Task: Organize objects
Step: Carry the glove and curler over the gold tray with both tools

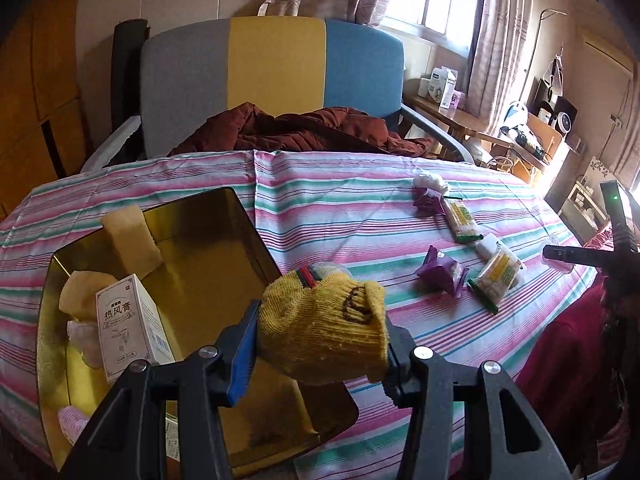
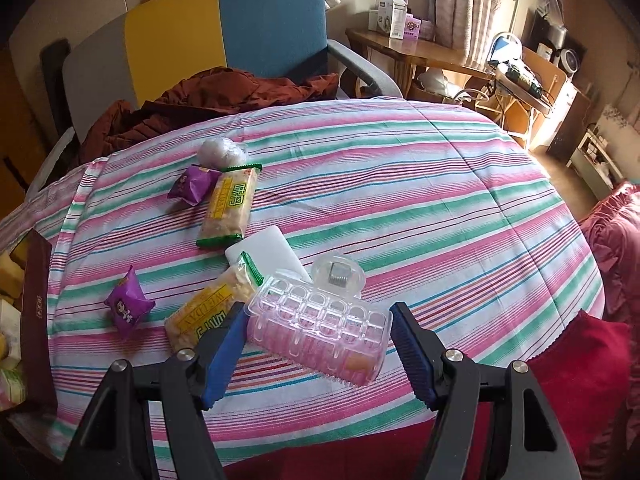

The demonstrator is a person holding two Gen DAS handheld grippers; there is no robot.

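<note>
L hand-held gripper [image 1: 320,344] clamped on yellow knit glove [image 1: 326,324] over gold tin [image 1: 224,208], R hand-held gripper [image 2: 316,344] spread wide round clear hair claw clip [image 2: 320,324], striped tabletop [image 2: 440,208]

My left gripper [image 1: 320,344] is clamped on a rolled yellow knit sock [image 1: 326,322], holding it just above the right edge of the gold tin box [image 1: 208,248]. Inside the box a white carton with Chinese print [image 1: 130,330] stands toward the near left, with a pale yellow sponge block [image 1: 130,238] behind it. To the right of the box, on the striped tablecloth [image 1: 340,204], lie a purple snack packet [image 1: 440,272] and two green-edged cracker packs [image 1: 498,276].
</note>
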